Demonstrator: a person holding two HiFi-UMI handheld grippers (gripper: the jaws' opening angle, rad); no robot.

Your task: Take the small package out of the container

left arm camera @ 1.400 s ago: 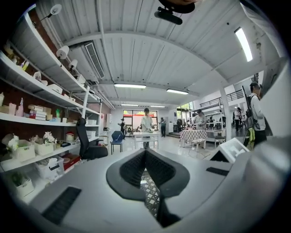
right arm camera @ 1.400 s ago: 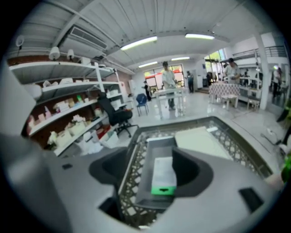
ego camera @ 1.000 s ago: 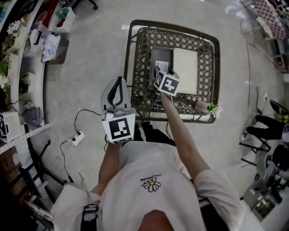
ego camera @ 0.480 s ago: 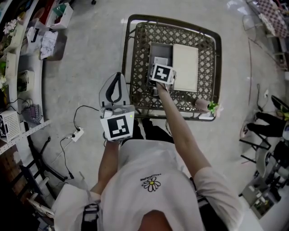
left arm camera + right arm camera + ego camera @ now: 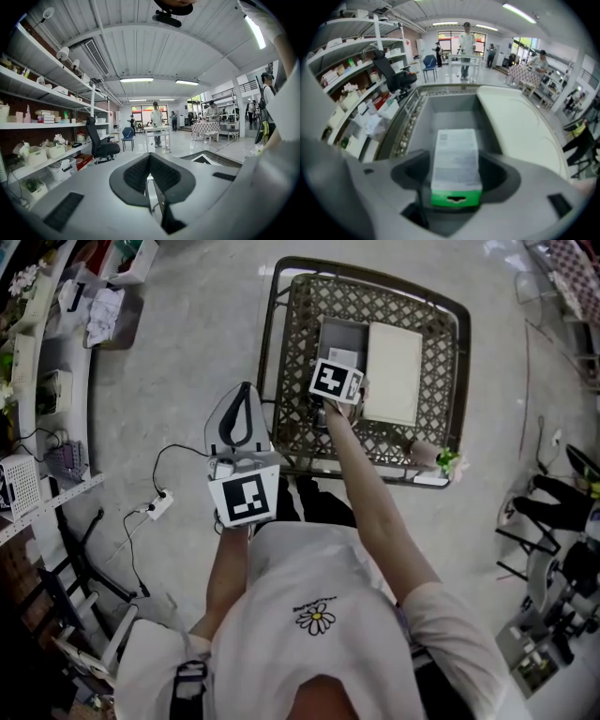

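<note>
A small white package with a green end (image 5: 456,145) lies lengthwise between the jaws of my right gripper (image 5: 456,180), which is shut on it. Under it is the open grey container (image 5: 450,110), next to a white lid (image 5: 520,126). From the head view, the right gripper (image 5: 337,371) hangs over the grey container (image 5: 336,337), and the package's far end (image 5: 343,356) shows just past its marker cube. My left gripper (image 5: 244,399) is held off the table's left side over the floor, shut and empty. Its jaw tips (image 5: 150,157) meet in the left gripper view.
The container and the white lid (image 5: 394,371) rest on a brown lattice table (image 5: 433,343) with a raised rim. A small green plant (image 5: 446,462) sits at its near right corner. A power strip with cable (image 5: 157,519) lies on the floor; shelves (image 5: 37,381) line the left.
My right gripper has moved farther over the grey container, away from the person, with the package between its jaws. The left gripper has barely moved.
</note>
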